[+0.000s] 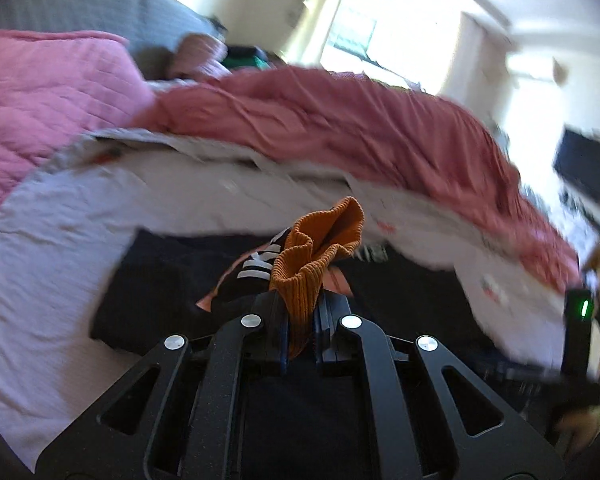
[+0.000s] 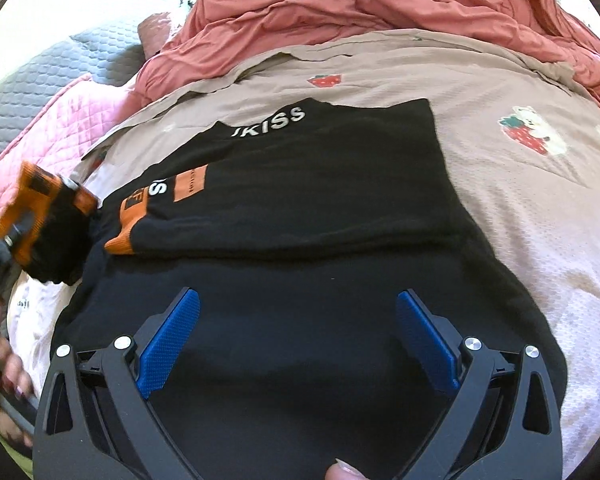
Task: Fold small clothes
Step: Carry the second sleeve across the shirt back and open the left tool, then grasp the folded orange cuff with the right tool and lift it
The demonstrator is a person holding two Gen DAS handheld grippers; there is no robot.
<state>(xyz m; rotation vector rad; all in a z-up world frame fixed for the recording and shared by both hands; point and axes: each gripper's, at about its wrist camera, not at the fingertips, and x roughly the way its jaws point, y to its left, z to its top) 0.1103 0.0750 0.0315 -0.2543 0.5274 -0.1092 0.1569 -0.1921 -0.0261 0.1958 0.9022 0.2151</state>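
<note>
At left, left gripper clamps orange cuff; right gripper spread over black top; sleeve fold underway, next lay cuff across

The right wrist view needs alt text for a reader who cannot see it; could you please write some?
The right gripper, blue pads wide apart, hangs over a partly folded black sweater on a strawberry-print bedsheet. At the left edge, the left gripper is shut on the sweater's orange cuff. A rumpled pink duvet lies behind.
</note>
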